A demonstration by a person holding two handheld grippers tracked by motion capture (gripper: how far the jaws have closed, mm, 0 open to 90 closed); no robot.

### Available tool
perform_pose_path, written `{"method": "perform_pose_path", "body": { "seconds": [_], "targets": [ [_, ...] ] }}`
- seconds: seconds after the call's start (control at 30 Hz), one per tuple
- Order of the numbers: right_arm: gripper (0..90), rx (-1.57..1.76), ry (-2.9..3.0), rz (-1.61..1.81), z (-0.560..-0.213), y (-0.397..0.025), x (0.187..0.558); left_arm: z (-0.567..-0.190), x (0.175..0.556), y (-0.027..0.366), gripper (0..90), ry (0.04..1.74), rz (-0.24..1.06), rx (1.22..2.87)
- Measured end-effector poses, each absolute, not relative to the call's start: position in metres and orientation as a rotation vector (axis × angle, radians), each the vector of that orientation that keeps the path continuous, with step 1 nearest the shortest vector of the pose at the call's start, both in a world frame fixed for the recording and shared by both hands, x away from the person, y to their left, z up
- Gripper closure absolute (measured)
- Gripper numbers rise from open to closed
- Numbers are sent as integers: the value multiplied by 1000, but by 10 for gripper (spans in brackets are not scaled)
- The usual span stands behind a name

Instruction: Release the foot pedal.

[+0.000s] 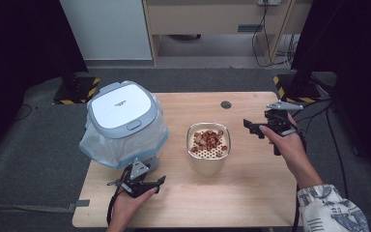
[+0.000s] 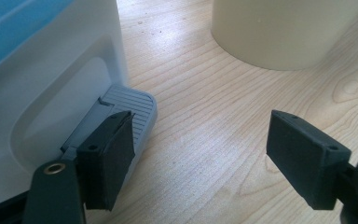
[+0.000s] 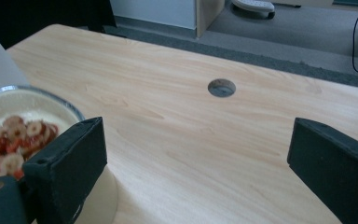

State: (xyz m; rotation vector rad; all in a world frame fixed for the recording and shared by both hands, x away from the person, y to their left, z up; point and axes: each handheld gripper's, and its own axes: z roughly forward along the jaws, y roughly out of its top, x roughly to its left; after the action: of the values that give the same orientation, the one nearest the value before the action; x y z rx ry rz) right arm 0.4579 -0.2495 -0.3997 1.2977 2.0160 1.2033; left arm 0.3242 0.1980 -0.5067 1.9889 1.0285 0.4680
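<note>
The left gripper sits low at the near table edge with its jaws spread wide and empty; its left pad is just in front of the grey ribbed pedal at the foot of the bin, contact unclear, while its right pad has bare wood all around. Ahead of that right pad stands the cream tub. The left gripper view brings out the pedal's ridges and the bin's smooth white wall, which the high view hides under the lid and plastic liner. The right gripper, jaws also wide apart and holding nothing, hovers beside the tub's right rim; its view shows red and pale slices behind its left pad, with open wood and 1 round cable hole between the pads
</note>
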Motion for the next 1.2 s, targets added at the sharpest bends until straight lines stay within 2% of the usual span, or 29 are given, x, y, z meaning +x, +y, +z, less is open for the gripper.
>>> {"method": "perform_pose_path", "body": {
  "seconds": [0.63, 1.07, 1.2],
  "targets": [
    [57, 1382, 2032, 1092, -454, -266, 425, -509, 325, 199, 219, 1030, 478, 2012],
    [58, 1624, 2062, 821, -519, -268, 432, -509, 326, 200, 215, 1033, 473, 2011],
    [51, 1648, 2053, 778, -530, -263, 431, -510, 326, 200, 215, 1036, 471, 2013]
  ]
}}
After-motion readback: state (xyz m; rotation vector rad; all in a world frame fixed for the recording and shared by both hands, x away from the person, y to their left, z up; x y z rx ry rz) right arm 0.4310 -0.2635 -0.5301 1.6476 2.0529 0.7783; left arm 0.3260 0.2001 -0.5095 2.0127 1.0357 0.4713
